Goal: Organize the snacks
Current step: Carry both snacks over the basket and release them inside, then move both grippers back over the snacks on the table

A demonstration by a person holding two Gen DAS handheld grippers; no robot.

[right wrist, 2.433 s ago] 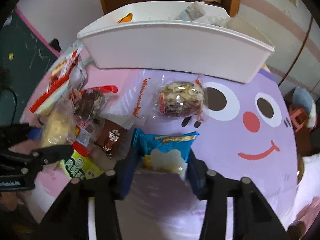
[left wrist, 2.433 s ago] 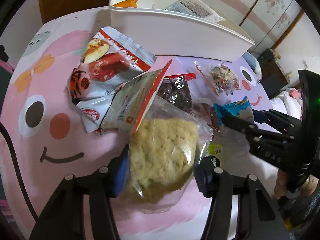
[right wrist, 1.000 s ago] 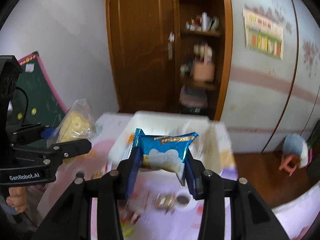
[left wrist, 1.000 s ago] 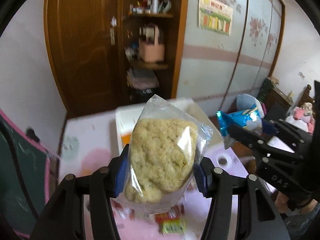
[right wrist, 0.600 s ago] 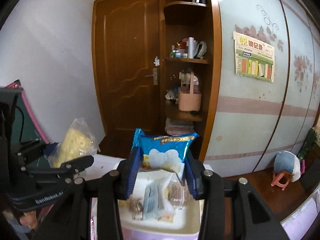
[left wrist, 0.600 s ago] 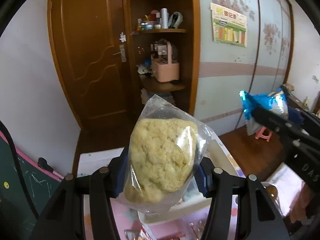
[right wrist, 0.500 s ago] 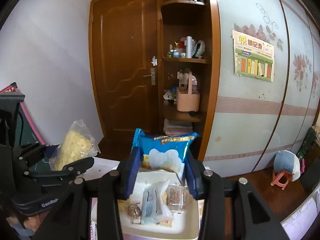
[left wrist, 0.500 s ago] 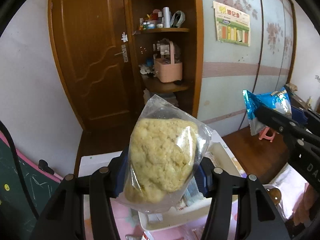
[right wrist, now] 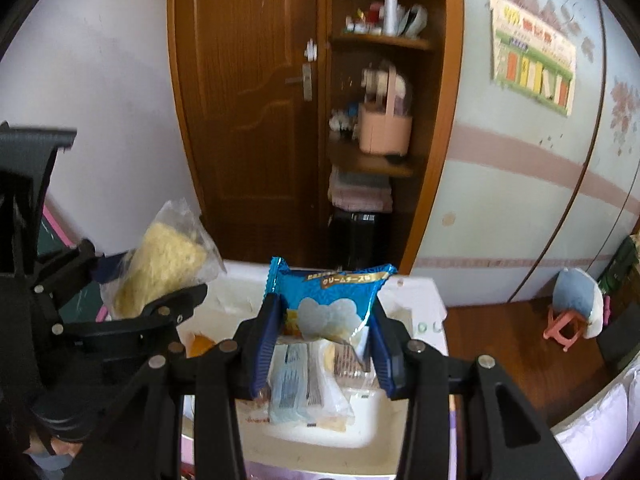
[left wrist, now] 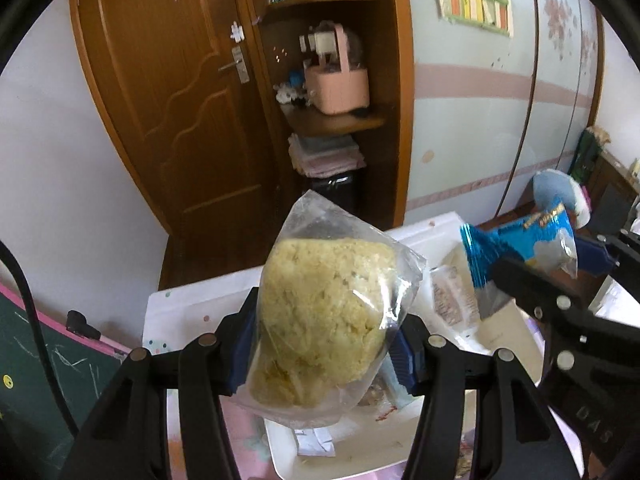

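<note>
My left tool (left wrist: 324,344) is pinching a clear plastic bag of pale yellow crumbly snack (left wrist: 328,320) above the white plastic bin (right wrist: 320,436) — my right tool (right wrist: 322,344) is gripping a blue foil snack packet (right wrist: 330,300) beside it, over the same bin.

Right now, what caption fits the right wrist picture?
Right gripper holds shiny blue snack packet above white plastic bin.

- The left gripper (left wrist: 326,344) is clamped on a clear bag of yellow crumbly snack (left wrist: 328,320), held upright above the white bin (left wrist: 360,460).
- The right gripper (left wrist: 556,276) pinches a blue foil packet (left wrist: 520,248) over the bin's right side.
- Wrapped snacks (left wrist: 452,300) lie inside the bin.
- Behind stand a wooden door (left wrist: 168,92) and a shelf with a pink basket (left wrist: 336,84).
</note>
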